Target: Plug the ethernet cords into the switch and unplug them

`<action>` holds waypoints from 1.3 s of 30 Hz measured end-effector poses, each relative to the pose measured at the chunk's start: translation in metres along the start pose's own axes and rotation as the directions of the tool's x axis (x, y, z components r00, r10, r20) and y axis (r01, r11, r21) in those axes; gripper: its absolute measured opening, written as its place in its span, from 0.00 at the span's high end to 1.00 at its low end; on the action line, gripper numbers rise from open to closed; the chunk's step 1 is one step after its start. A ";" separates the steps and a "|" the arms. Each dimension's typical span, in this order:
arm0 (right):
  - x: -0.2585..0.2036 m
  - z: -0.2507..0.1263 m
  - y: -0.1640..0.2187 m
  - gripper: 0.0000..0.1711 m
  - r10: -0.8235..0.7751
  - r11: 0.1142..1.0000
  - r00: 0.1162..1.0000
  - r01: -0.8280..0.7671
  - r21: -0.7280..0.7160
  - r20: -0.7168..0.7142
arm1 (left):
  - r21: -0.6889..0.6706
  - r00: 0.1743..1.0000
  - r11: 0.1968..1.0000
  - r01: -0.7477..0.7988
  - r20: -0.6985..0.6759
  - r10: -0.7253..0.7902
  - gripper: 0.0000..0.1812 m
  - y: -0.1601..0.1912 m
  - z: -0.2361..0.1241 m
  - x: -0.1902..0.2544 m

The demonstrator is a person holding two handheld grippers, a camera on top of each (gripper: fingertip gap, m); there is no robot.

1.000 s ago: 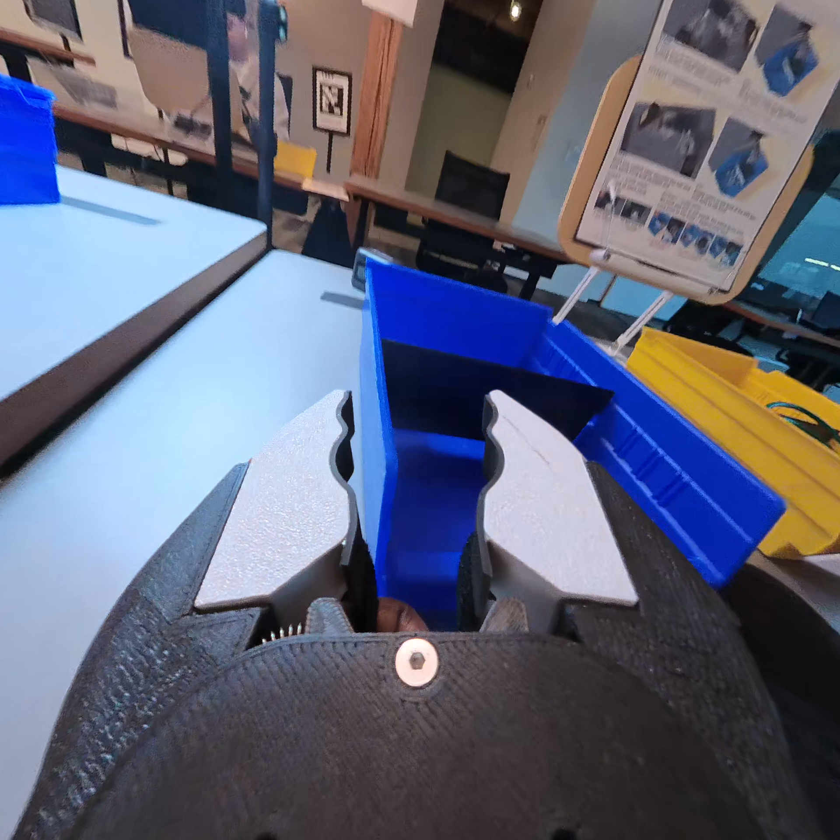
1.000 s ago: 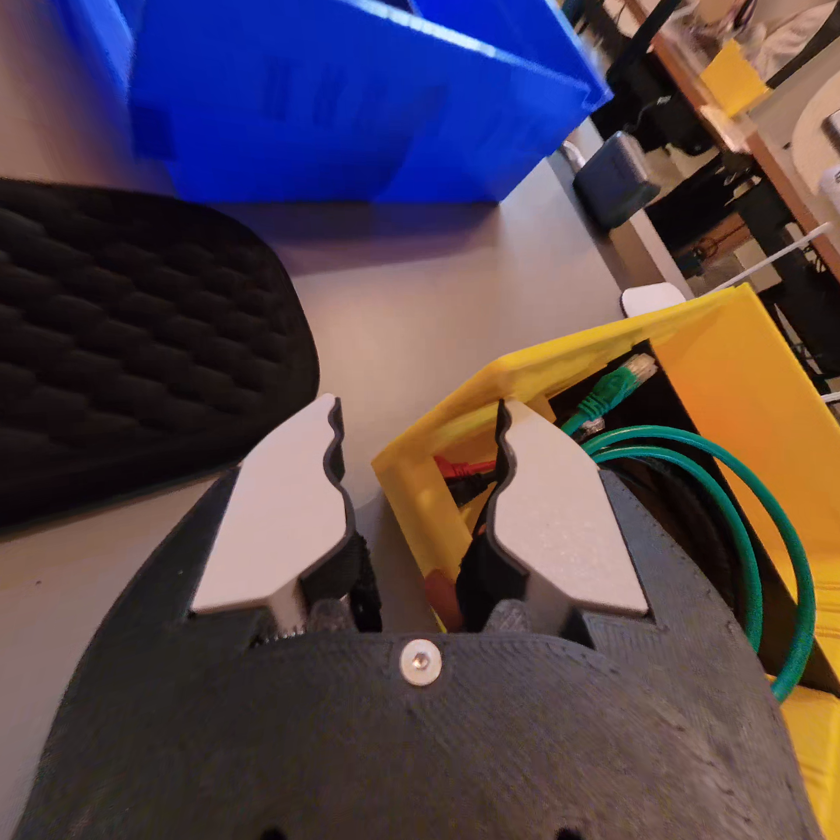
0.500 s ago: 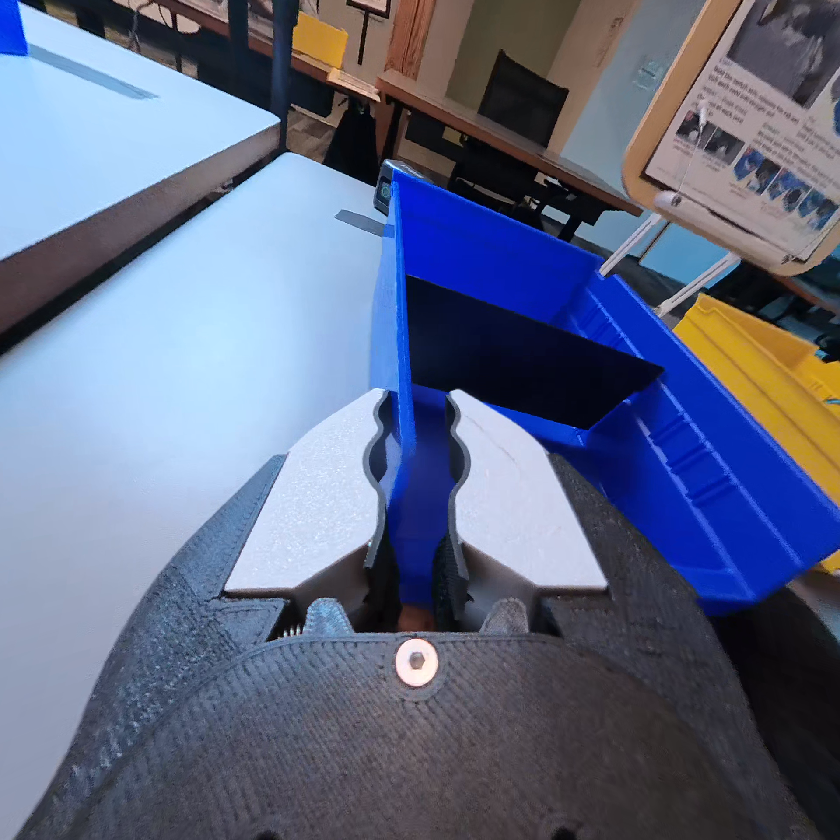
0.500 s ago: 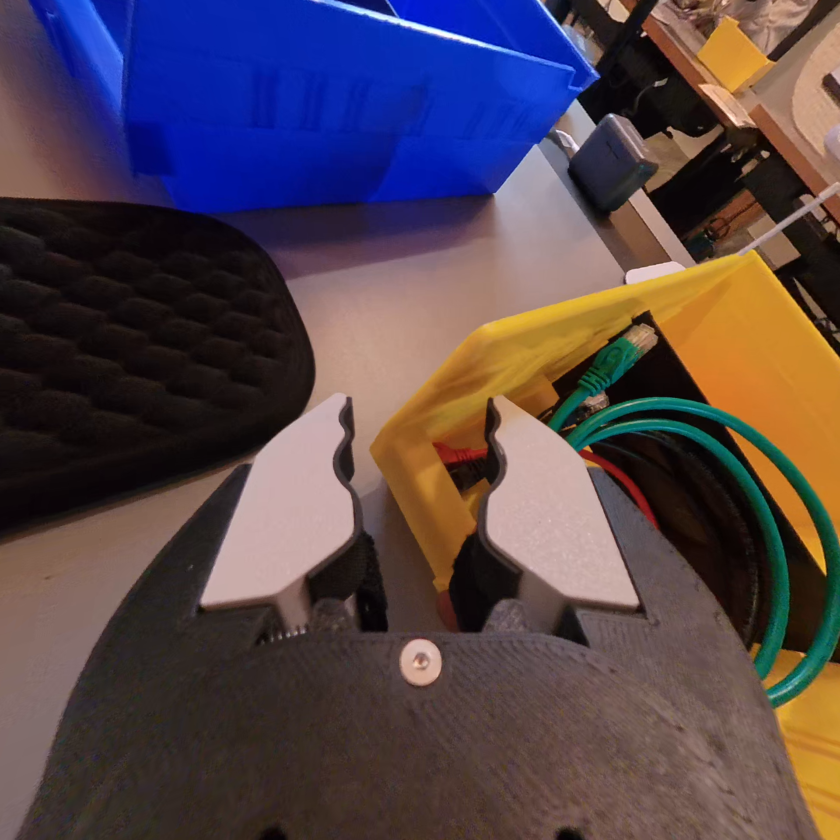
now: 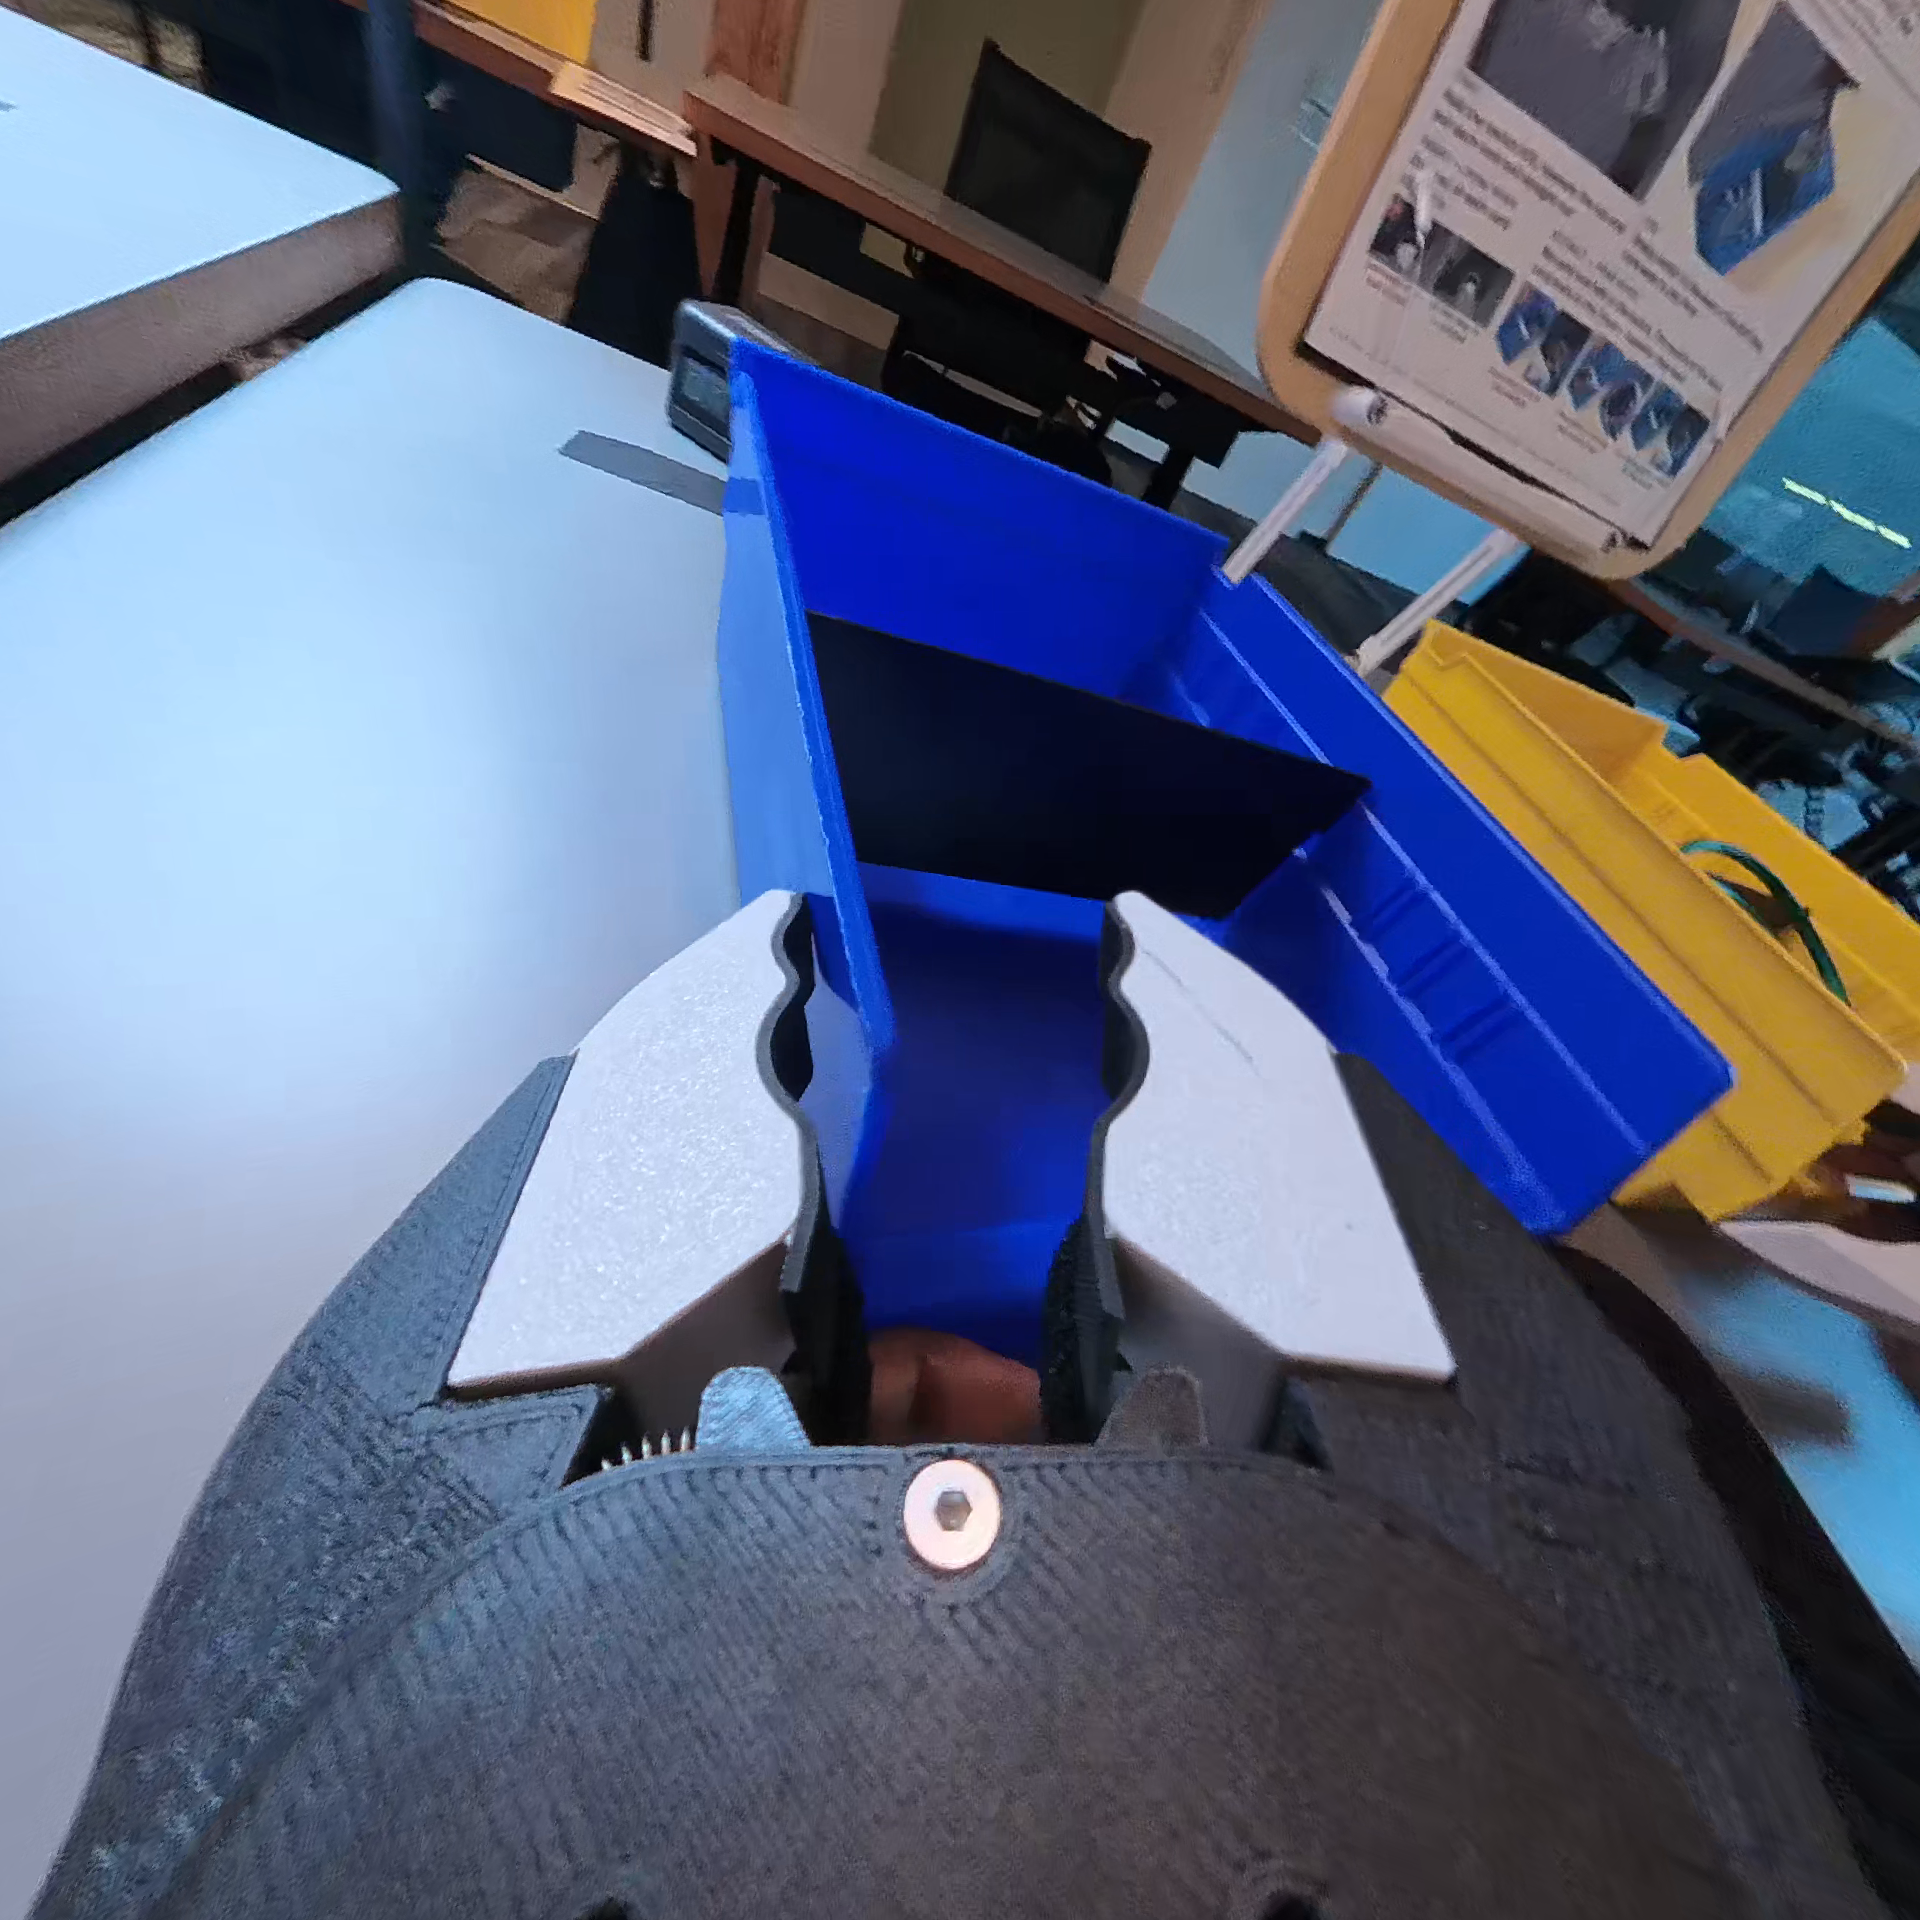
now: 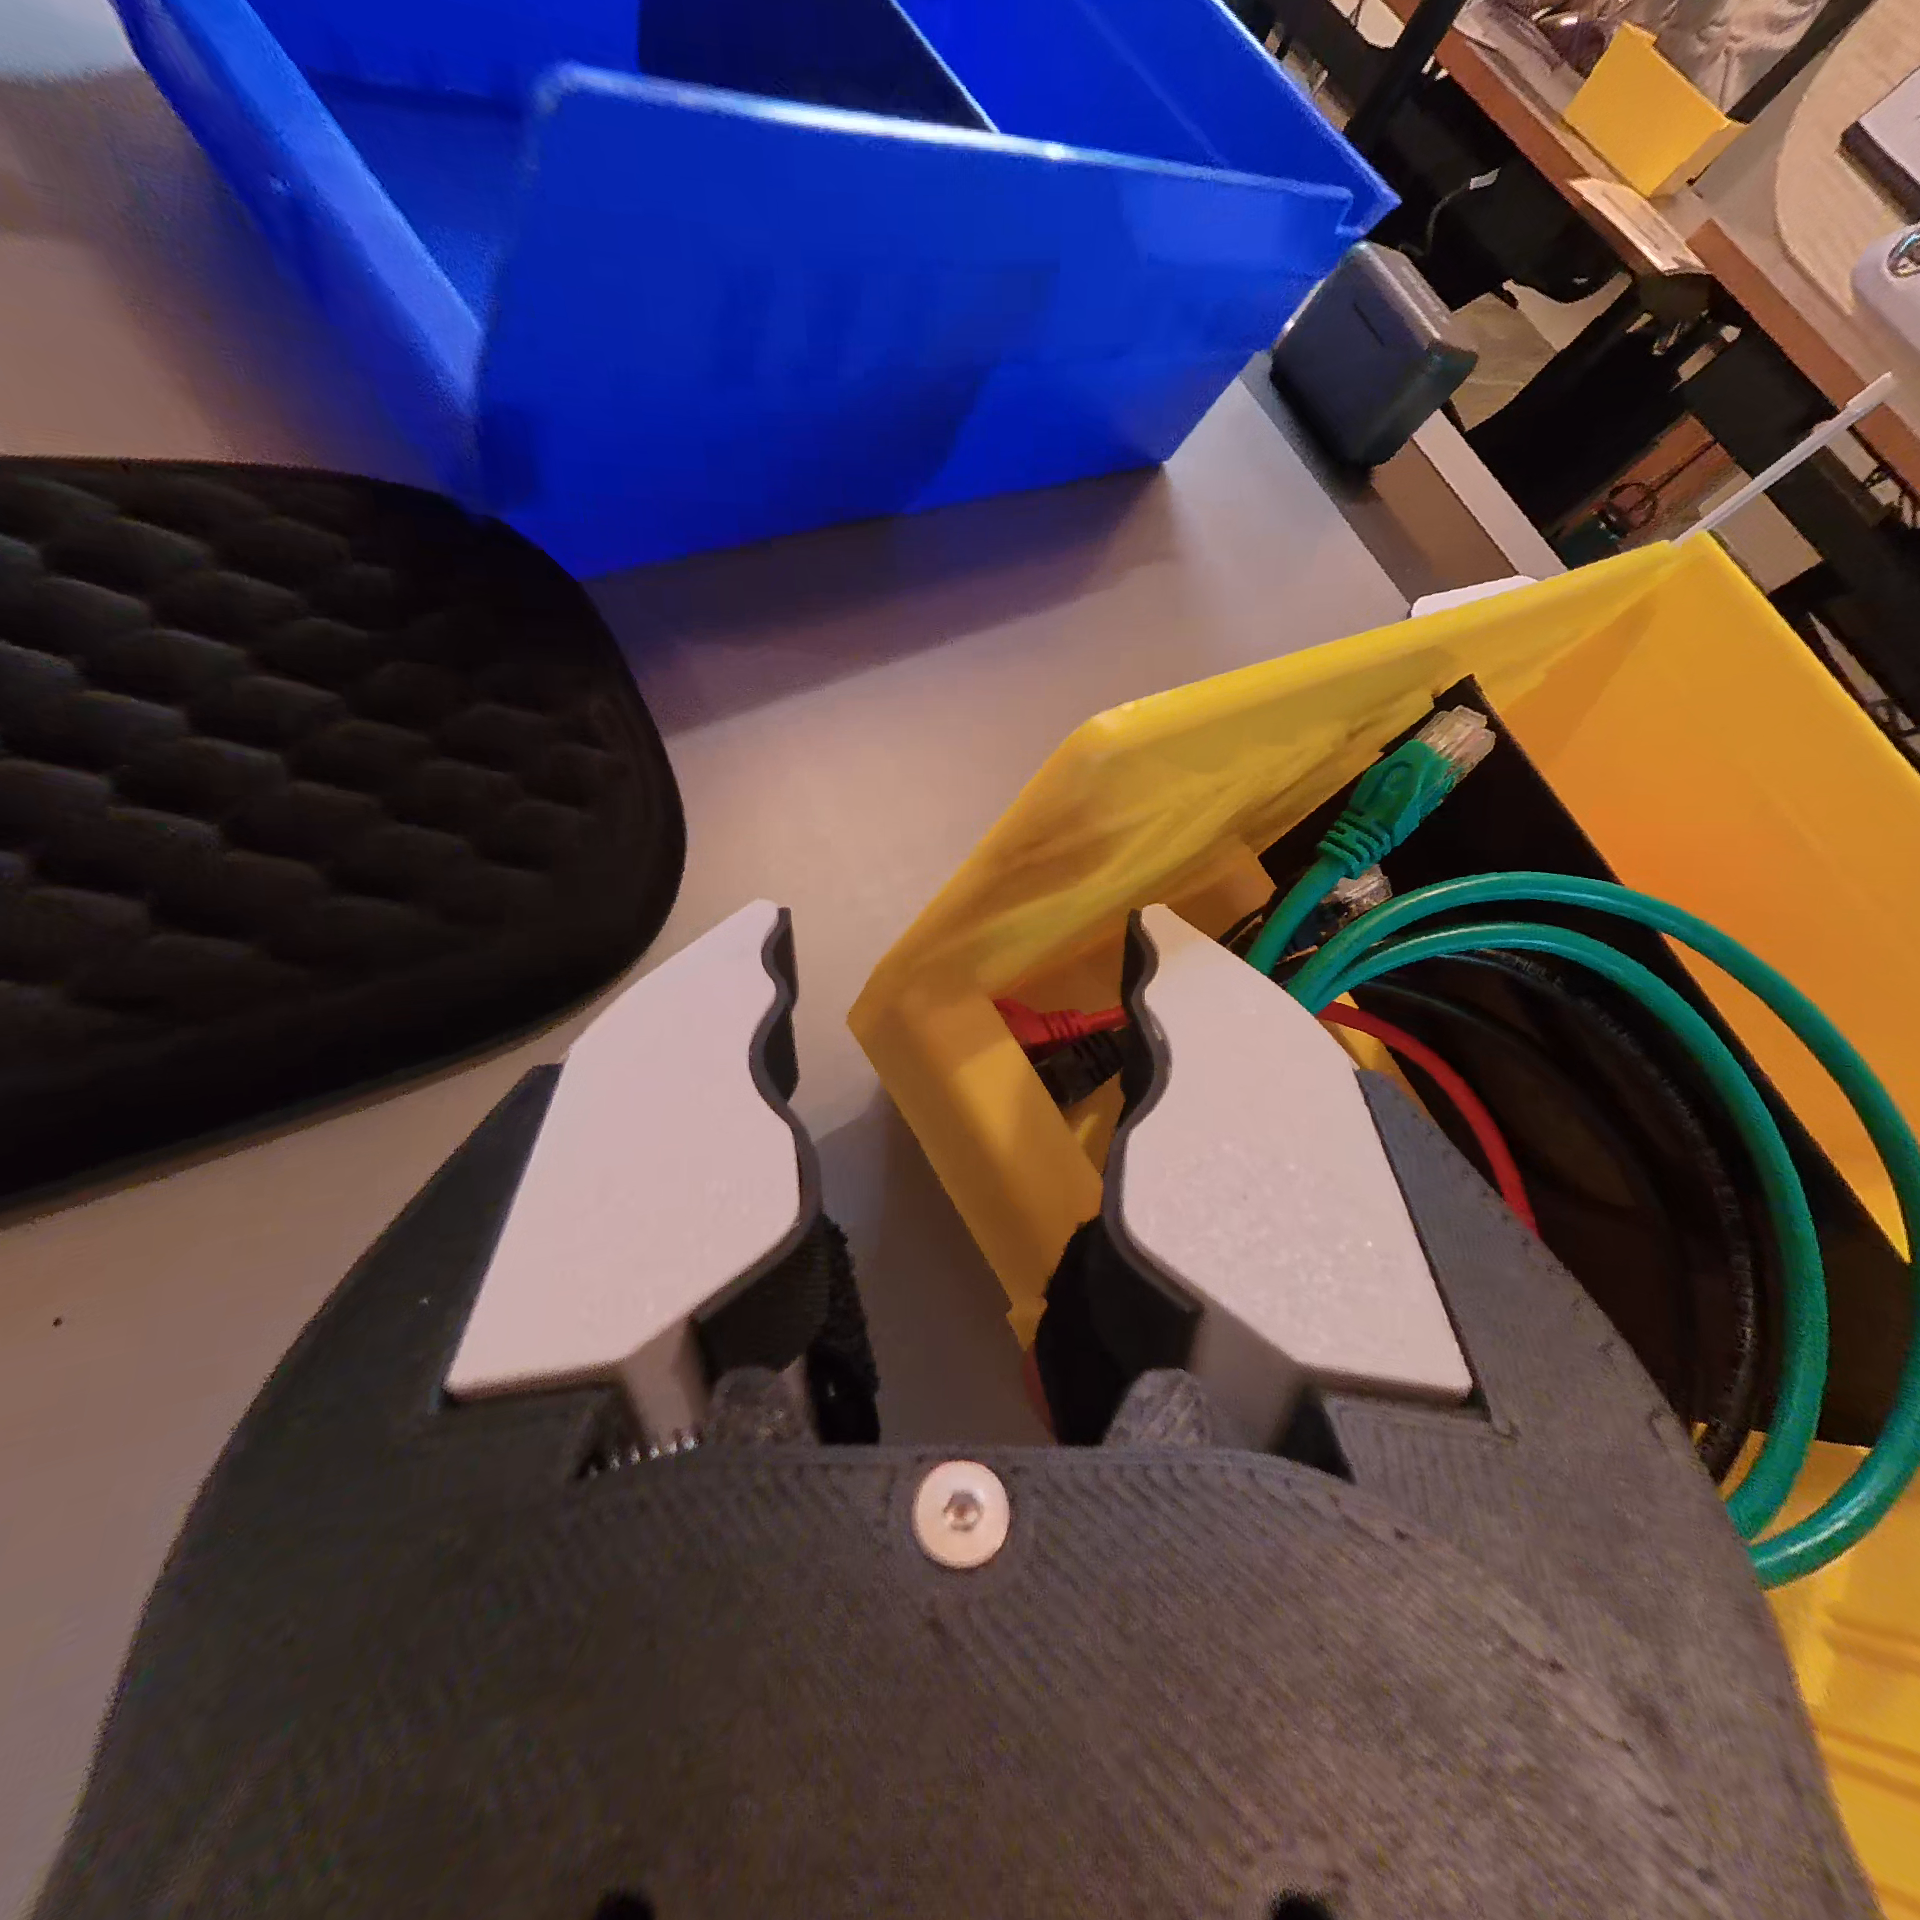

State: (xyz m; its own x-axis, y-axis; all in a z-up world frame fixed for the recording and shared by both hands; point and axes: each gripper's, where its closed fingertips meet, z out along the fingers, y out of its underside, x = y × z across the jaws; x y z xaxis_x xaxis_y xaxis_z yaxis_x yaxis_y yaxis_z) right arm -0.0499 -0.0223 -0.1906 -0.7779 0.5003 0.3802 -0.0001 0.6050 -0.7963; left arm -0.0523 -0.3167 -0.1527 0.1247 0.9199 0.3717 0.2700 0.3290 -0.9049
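Grey table [image 6: 935, 665] in an open workroom, with more desks and a poster board [image 5: 1579, 239] behind. My left gripper [image 5: 951, 997] has its jaws apart, straddling the near left wall of an empty blue bin [image 5: 1475, 977]; that wall runs between them but nothing is pinched. My right gripper [image 6: 961, 997] also has its jaws apart, set over the near left corner of a yellow bin [image 6: 1226, 748], not closed on it.

The cords lie in the yellow bin: a green cord [image 6: 1704, 1029] coiled in loose loops, its clear-tipped plug [image 6: 1403, 790] leaning up against the far wall; a red cord [image 6: 1455, 1112] with its plug [image 6: 1049, 1023] at the near corner; and black cord [image 6: 1662, 1195] beneath. No switch is visible in either view. A black padded mat [image 6: 260, 790] lies to the left on the table.

Judgement on handling: the cords are light and limp, and will spring and drag their coils when lifted. The plug body is the only stiff part. I would grip across the moulded boot just behind the clear tip, keeping off the thin latch tab, which looks liable to snap. The tangled loops may snag on the bin wall.
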 end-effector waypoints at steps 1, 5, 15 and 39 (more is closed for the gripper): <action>0.000 0.000 0.000 0.64 0.009 1.000 1.000 -0.009 0.007 0.002 | -0.011 1.000 1.000 -0.009 -0.023 0.009 0.71 0.002 0.002 0.005; -0.001 -0.001 0.000 0.63 0.003 1.000 1.000 -0.003 0.012 0.010 | -0.044 0.992 0.999 0.002 -0.126 -0.008 0.72 0.008 0.008 0.024; -0.003 0.000 0.003 0.62 -0.043 0.999 0.999 0.043 -0.010 0.006 | -0.083 0.975 0.994 -0.067 -0.215 0.048 0.77 0.018 0.008 0.039; -0.017 0.056 -0.069 0.84 0.050 0.992 0.998 -0.053 -0.110 -0.025 | -0.243 0.917 0.908 -0.342 0.125 0.379 0.86 0.034 0.027 0.007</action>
State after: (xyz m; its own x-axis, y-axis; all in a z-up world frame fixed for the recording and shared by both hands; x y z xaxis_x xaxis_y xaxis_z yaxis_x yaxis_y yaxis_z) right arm -0.0720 -0.1074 -0.1684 -0.7612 0.5453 0.3511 0.1103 0.6423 -0.7584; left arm -0.0678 -0.2937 -0.1862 0.0968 0.9949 -0.0281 0.4342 -0.0676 -0.8983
